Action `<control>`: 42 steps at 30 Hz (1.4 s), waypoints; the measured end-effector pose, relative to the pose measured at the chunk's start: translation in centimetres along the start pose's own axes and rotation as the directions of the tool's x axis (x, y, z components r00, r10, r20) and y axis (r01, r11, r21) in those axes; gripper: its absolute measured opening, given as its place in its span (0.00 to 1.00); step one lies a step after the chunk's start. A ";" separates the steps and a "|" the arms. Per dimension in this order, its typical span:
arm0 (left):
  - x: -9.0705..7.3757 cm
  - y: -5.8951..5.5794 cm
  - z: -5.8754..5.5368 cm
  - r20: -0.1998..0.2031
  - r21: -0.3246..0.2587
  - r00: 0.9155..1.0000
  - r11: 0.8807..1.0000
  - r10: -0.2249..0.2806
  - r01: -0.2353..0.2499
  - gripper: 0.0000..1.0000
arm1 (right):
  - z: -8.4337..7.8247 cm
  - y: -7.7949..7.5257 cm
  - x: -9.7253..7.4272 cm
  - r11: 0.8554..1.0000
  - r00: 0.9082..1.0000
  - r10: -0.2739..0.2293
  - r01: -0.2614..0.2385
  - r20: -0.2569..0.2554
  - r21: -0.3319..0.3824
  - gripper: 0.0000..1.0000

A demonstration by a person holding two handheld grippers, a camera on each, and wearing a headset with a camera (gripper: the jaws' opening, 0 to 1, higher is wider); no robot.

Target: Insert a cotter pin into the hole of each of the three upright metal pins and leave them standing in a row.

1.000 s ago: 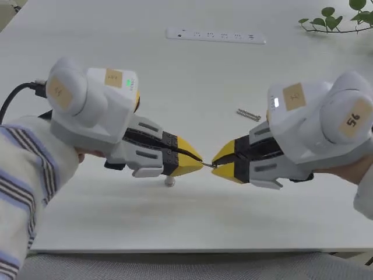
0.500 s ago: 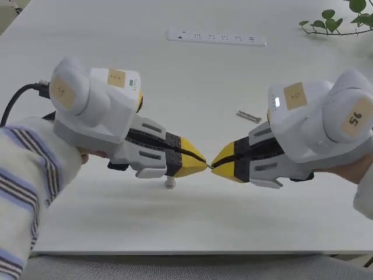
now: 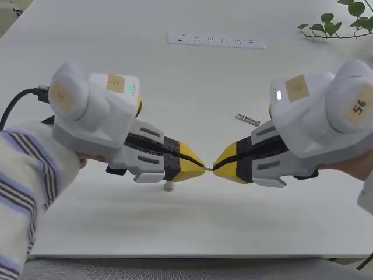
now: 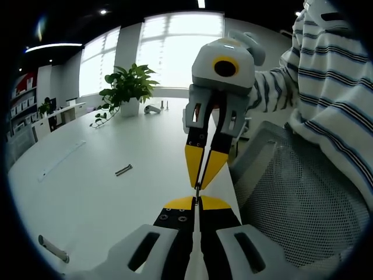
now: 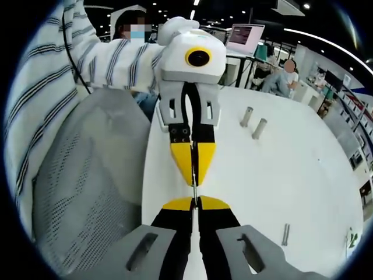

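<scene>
Both are tip to tip above the table [image 3: 175,87]: left gripper [image 3: 200,167] and right gripper [image 3: 217,168] each pinched tight on an end of the thin cotter pin [image 3: 208,169]. One metal pin [image 3: 169,186] stands just below the left gripper.

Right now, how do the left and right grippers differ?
The left gripper shows a green light and trails a black cable; the right gripper shows a pale light and a label reading 56. The left gripper hangs above an upright metal pin; the right gripper does not. Both are shut, yellow tips almost meeting, a thin metal piece between them.
</scene>
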State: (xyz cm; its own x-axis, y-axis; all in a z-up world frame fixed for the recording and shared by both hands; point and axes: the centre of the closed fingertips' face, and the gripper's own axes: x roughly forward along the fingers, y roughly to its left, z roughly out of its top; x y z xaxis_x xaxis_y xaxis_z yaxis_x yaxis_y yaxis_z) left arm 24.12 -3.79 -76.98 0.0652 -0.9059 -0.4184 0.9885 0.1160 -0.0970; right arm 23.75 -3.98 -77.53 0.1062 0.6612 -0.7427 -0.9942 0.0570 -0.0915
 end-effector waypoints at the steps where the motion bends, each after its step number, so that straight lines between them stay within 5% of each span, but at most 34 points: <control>1: 0.0 0.0 0.1 0.003 0.000 1.000 1.000 0.000 0.000 0.00 | 0.0 0.0 0.0 1.000 1.000 0.001 -0.001 -0.005 -0.004 0.03; 16: 0.4 0.0 -0.8 -0.030 -0.035 0.999 0.999 0.013 -0.014 0.02 | -0.3 0.3 0.1 1.000 0.999 -0.003 0.003 -0.042 0.004 0.03; 21: 0.5 -0.4 -0.5 -0.009 -0.078 1.000 0.997 -0.004 0.003 0.15 | -0.3 0.2 0.1 1.000 0.999 -0.015 0.015 -0.044 0.010 0.03; 27: 0.1 0.2 -0.9 -0.026 -0.049 0.999 0.998 0.032 -0.033 0.26 | -0.2 0.2 0.2 0.999 0.998 -0.026 0.027 -0.049 0.023 0.03; 33: -1.2 1.4 -1.8 -0.038 -0.038 0.995 0.995 0.095 -0.096 0.40 | -0.5 0.4 0.8 0.998 0.998 -0.032 0.035 -0.062 0.044 0.03; 42: -2.5 2.1 -4.3 -0.094 -0.059 0.986 0.988 0.139 -0.145 0.38 | -0.9 0.2 1.7 0.996 0.996 -0.047 0.052 -0.072 0.074 0.03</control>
State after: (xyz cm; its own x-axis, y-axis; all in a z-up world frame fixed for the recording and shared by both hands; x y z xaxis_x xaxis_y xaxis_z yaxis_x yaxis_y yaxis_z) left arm 25.49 0.47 -80.05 0.1885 -0.8386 -0.5110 0.9589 0.2694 -0.0884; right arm 23.78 -3.55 -79.41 0.1537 0.6023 -0.7833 -0.9859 0.1469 -0.0805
